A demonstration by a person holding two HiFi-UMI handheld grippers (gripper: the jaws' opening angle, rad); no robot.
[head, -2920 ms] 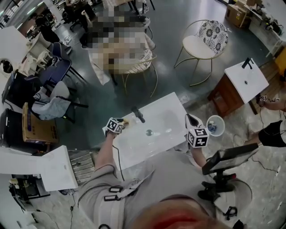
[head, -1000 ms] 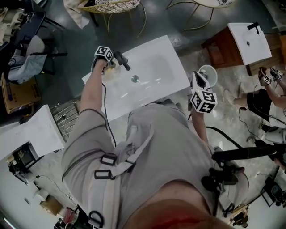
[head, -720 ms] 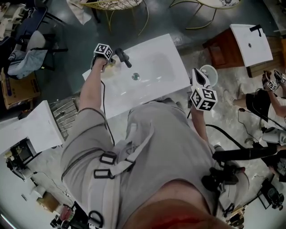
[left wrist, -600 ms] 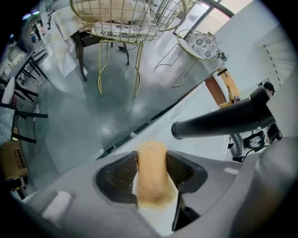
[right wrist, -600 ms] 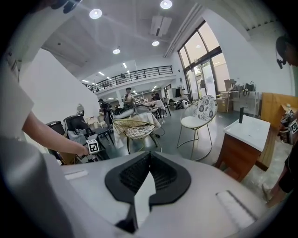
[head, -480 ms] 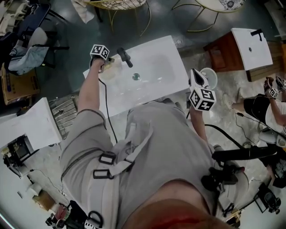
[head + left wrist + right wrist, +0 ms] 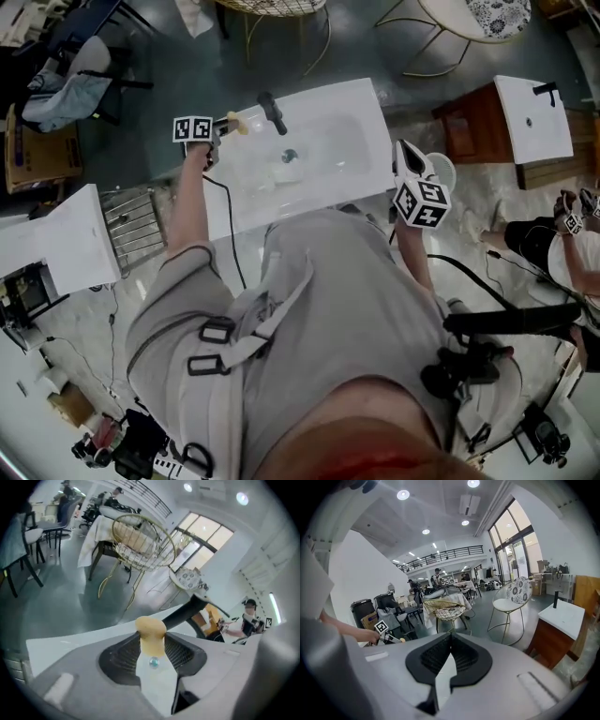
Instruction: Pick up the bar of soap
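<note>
**While the right tool hangs idle, the left tool clamps the soap**

Where the white washbasin [image 7: 328, 183] meets its far-left corner, the left tool [image 7: 223, 123] is angled downward, held in the person's outstretched left hand. Its jaws have just been closing, and the bar of soap [image 7: 151, 630] stands between them at their very tips, the pads pressing on it from both sides. The bar is pale yellow with a rounded end that pokes out beyond the jaws. From above it shows as a small yellowish spot at the far edge of the washbasin, just left of the black faucet [image 7: 273, 112]. Whether it is wholly clear of the white surface cannot be told from that height. In the left gripper view the faucet runs up to the right behind the soap, and the round metal drain [image 7: 289, 157] shows through the gap between the jaws, on the near side of the bar.

Beyond the far edge, on the grey floor, stands a gold wire chair [image 7: 140, 545] draped with a pale cloth.

Off the right edge of the washbasin, near its near-right corner, is the right tool [image 7: 450, 638]. Its jaws meet at the tips with nothing between them — closed and empty. It hangs just above a round white container [image 7: 446, 172] on the floor and is well apart from the soap, with the whole width of the washbasin between the two tools.
</note>
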